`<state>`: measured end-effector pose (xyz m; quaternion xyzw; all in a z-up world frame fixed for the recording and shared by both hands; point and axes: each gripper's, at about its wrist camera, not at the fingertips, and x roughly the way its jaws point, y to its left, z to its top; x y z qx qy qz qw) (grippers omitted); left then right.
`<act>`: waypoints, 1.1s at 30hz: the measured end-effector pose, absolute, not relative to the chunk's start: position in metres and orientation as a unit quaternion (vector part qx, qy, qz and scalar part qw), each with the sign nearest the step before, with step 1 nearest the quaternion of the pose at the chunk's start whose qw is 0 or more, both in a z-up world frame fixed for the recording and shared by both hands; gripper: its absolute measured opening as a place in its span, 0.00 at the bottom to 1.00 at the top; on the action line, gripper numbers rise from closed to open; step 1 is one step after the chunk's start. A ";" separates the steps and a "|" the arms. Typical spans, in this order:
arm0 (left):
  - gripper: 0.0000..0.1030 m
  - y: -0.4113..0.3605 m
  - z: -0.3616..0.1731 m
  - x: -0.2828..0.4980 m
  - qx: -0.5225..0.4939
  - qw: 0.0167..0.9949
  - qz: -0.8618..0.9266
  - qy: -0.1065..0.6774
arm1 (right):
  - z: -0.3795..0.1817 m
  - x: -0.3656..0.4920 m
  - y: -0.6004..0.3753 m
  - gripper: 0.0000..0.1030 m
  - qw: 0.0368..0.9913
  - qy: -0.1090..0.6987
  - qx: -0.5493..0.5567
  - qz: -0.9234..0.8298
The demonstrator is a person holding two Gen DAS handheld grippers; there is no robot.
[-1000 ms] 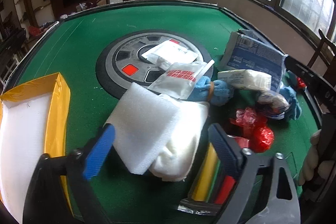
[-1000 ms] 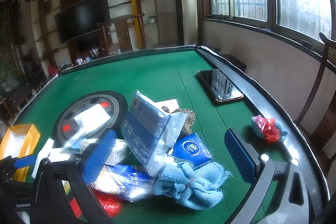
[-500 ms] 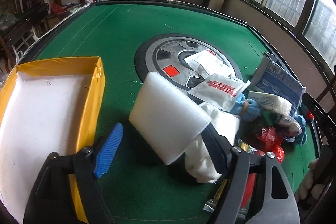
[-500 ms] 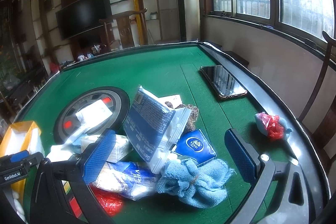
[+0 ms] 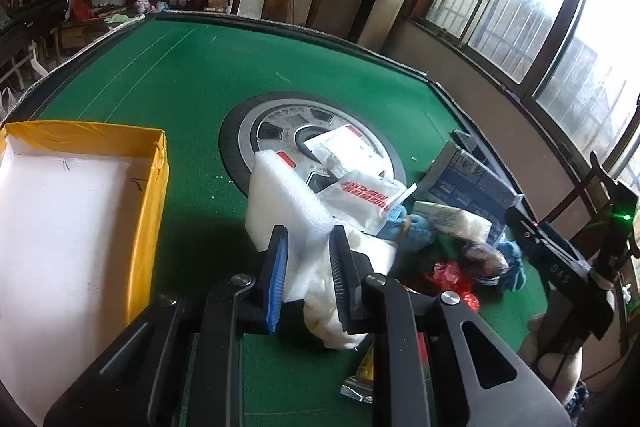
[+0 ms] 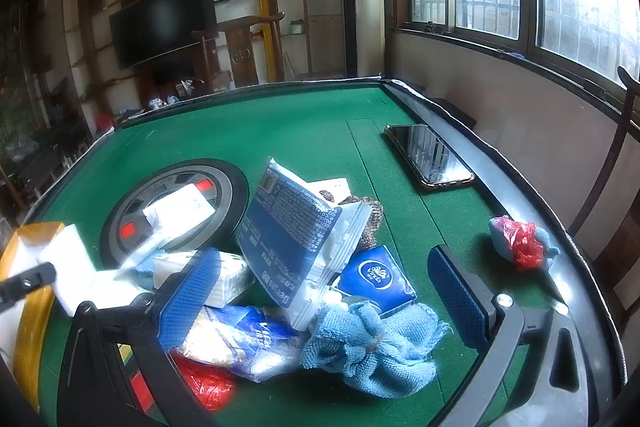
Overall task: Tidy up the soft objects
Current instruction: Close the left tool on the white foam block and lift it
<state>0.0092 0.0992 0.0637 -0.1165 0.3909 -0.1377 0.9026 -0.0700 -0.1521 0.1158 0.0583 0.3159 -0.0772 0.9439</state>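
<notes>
Left wrist view shows my left gripper [image 5: 306,261] clamped on the white foam block [image 5: 280,199]; yellow box [image 5: 154,187] looks empty, pile remains; right gripper [image 6: 320,291] hangs wide open, empty

Left gripper [image 5: 308,241] fingers closed on foam block [image 5: 280,199], lifted.

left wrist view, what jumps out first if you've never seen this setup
The left gripper is clamped on a white foam block, low in the middle. A yellow box with a white inside sits open at left. At right, packets and a blue cloth lie heaped on the green table.
</notes>
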 end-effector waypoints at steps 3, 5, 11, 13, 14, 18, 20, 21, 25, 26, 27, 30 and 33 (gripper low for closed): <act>0.15 0.112 0.078 -0.007 -0.130 0.910 -0.143 0.366 | 0.115 -0.069 -0.151 0.99 0.944 0.317 0.055 -0.079; 0.15 0.121 0.083 -0.014 -0.135 0.913 -0.142 0.357 | 0.114 -0.068 -0.151 0.99 0.943 0.319 0.052 -0.080; 0.48 0.124 0.068 -0.010 -0.118 0.909 -0.111 0.384 | 0.109 -0.067 -0.147 0.99 0.940 0.329 0.042 -0.080; 0.69 0.121 0.059 -0.002 -0.122 0.906 -0.104 0.391 | 0.108 -0.067 -0.146 0.99 0.940 0.331 0.039 -0.080; 0.69 0.119 0.057 0.002 -0.121 0.905 -0.096 0.397 | 0.108 -0.067 -0.146 0.99 0.940 0.331 0.036 -0.081; 0.74 0.116 0.063 -0.005 -0.133 0.912 -0.104 0.374 | 0.108 -0.068 -0.146 0.99 0.940 0.331 0.037 -0.079; 0.75 0.107 0.064 -0.004 -0.106 0.918 -0.087 0.373 | 0.107 -0.067 -0.146 0.99 0.939 0.333 0.038 -0.076; 0.75 0.103 0.063 -0.001 -0.093 0.919 -0.078 0.374 | 0.107 -0.067 -0.144 0.99 0.939 0.334 0.037 -0.074; 0.25 0.092 0.056 0.009 -0.062 0.922 -0.071 0.377 | 0.108 -0.068 -0.141 0.99 0.941 0.328 0.027 -0.074; 0.11 0.092 0.053 0.013 -0.064 0.917 -0.085 0.385 | 0.108 -0.068 -0.141 0.99 0.942 0.327 0.025 -0.075; 0.12 0.094 0.048 0.016 -0.076 0.907 -0.103 0.401 | 0.107 -0.068 -0.141 0.99 0.942 0.327 0.024 -0.077; 0.11 0.101 0.055 0.009 -0.093 0.910 -0.119 0.387 | 0.106 -0.067 -0.142 0.99 0.941 0.328 0.024 -0.079; 0.11 0.115 0.071 -0.007 -0.123 0.913 -0.136 0.365 | 0.107 -0.068 -0.143 0.99 0.943 0.322 0.026 -0.078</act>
